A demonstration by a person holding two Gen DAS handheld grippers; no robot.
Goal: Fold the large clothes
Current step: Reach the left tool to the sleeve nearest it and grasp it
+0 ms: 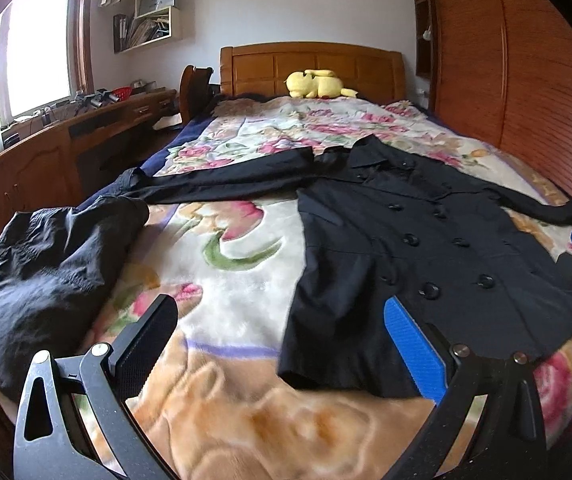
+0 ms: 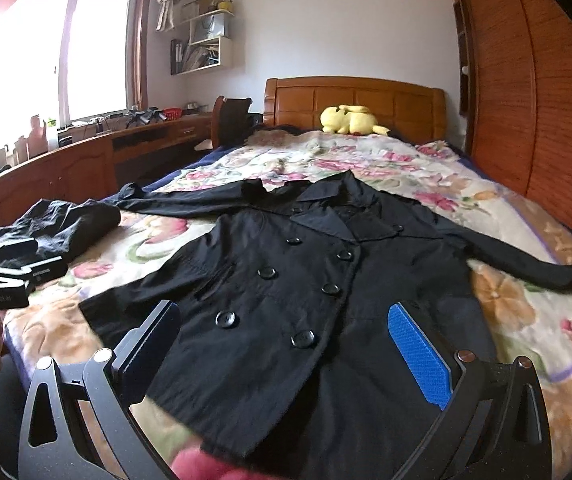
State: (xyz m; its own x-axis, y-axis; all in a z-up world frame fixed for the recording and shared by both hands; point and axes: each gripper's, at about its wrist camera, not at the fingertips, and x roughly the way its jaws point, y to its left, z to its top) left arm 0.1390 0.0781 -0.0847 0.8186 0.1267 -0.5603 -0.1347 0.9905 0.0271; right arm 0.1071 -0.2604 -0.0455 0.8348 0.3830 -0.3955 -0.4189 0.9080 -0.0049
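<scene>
Black double-breasted coat (image 2: 306, 280) lies flat, face-up, sleeves spread, seemingly buttoned, on the bed.

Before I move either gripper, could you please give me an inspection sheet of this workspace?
Surface: bed with floral blanket.
Job's things: black coat lies flat, front up, buttoned, sleeves spread sideways.
Clutter: crumpled dark garment on the coat's left; yellow plush toy by the headboard.
Grippers: left gripper and right gripper open, holding nothing.
Cables: nothing seen.
Surroundings: wooden desk, window, wall shelves, wardrobe.
</scene>
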